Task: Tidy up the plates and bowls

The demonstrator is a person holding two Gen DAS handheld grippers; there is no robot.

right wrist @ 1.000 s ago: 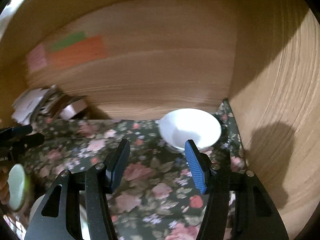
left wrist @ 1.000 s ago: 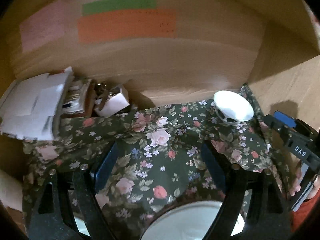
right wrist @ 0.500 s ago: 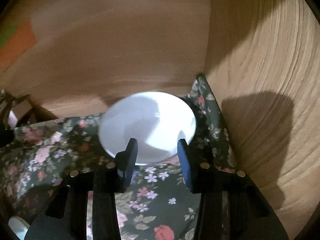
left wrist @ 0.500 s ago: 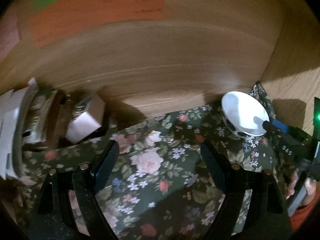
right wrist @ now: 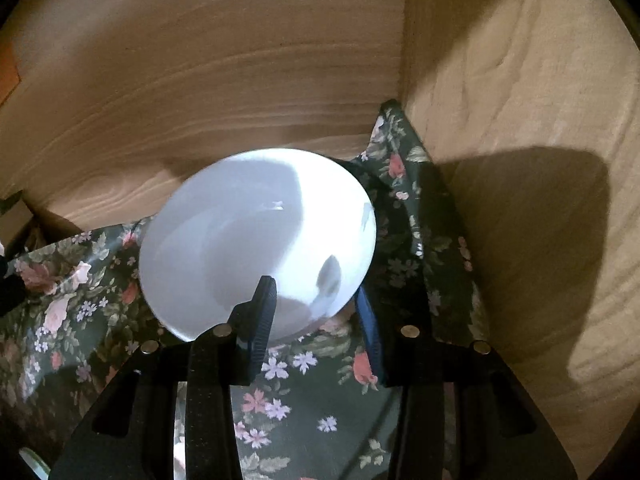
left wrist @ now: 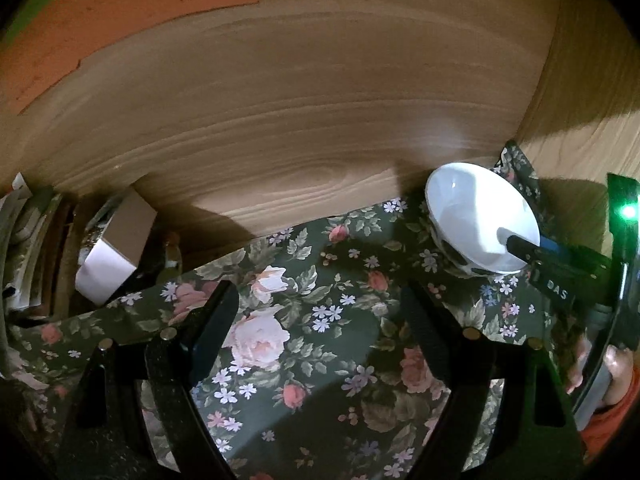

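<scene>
White bowl sitting on the floral cloth in the far corner, wood panels at 12 and 3 o'clock. Right gripper straddling the near rim at 6 o'clock, jaws just narrowed; contact impossible to tell. Left gripper wide and empty over cloth at 9 o'clock; small box beyond

bowl: glossy white ceramic | cloth: floral fabric, matt | wall: smooth wood grain
</scene>
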